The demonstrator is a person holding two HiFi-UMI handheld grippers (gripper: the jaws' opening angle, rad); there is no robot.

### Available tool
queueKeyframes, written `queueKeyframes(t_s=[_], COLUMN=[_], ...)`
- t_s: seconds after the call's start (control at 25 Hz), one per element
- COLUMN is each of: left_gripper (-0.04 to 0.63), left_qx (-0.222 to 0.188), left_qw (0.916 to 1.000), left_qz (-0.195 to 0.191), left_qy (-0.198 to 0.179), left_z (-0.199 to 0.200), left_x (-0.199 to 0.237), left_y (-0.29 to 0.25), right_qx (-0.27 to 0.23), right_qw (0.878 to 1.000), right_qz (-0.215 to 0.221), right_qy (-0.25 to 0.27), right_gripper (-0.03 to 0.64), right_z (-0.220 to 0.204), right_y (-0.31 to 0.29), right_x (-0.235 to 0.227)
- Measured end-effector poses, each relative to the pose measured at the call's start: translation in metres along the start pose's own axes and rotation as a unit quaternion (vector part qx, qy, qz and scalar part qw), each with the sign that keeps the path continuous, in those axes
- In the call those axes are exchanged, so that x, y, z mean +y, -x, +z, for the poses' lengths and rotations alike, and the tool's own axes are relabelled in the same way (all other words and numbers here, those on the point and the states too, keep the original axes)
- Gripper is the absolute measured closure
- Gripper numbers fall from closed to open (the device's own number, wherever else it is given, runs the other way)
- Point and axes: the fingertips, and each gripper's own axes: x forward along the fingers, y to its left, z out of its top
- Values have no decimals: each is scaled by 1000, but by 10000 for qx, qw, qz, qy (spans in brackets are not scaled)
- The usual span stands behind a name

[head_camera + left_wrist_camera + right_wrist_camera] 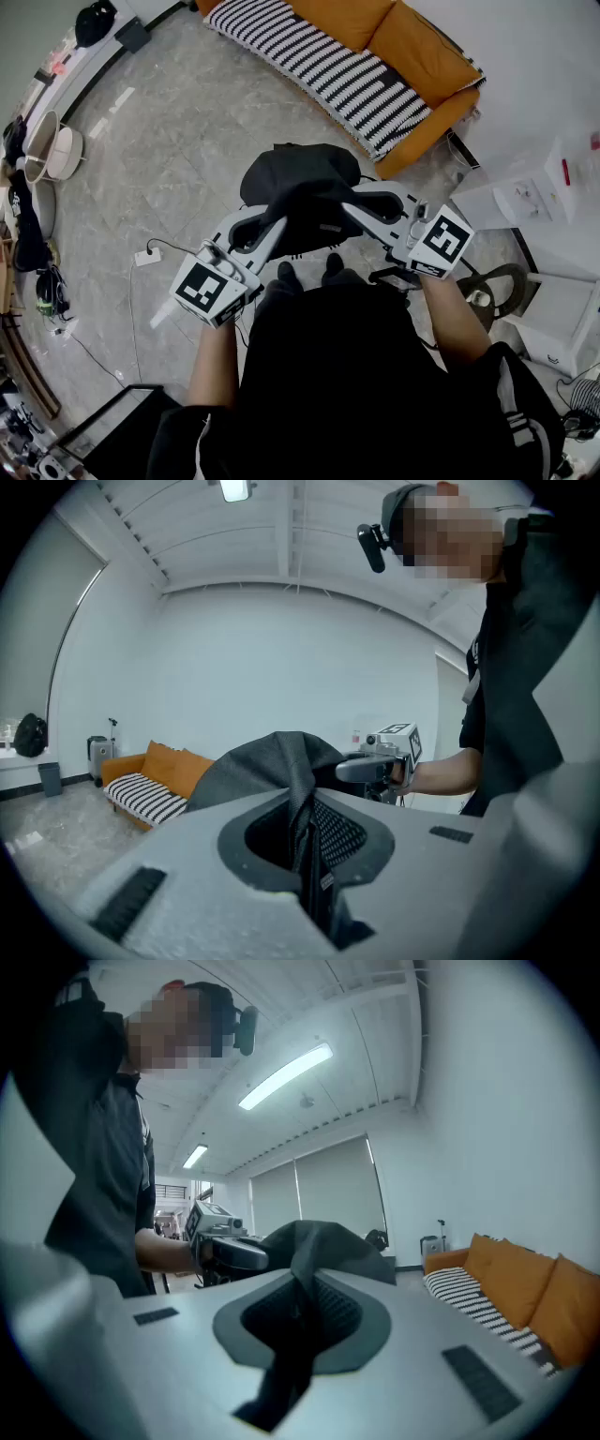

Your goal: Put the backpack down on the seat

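Observation:
A black backpack (302, 187) hangs in the air in front of the person, held up between both grippers. My left gripper (273, 225) is shut on a fold of its dark fabric (305, 841). My right gripper (351, 208) is shut on another fold (298, 1326) on the opposite side. Both point roughly level and face each other: the right gripper (380, 761) shows in the left gripper view, the left gripper (223, 1249) in the right gripper view. An orange sofa (412, 47) with a black-and-white striped cover (319, 61) stands some way ahead across the floor, and the sofa (150, 775) (530, 1297) also shows in both gripper views.
A white power strip (147, 255) with its cable lies on the grey floor at the left. White boxes (525, 192) stand at the right, with a dark chair base (497, 281) near the person's right arm. Basins (56, 145) and clutter line the left wall.

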Motion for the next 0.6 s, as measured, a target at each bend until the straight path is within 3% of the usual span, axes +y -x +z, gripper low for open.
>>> queueKeyframes(t_s=[0.6], left_gripper=[557], left_qx=[-34], left_qw=[9999], left_qz=[46], left_qy=[-144], left_z=[3], left_x=[-19], left_y=[2], right_qx=[-94], right_qw=[9999], right_qz=[54], right_qy=[-56], right_gripper=[575], right_z=[6], right_y=[15], right_x=[9])
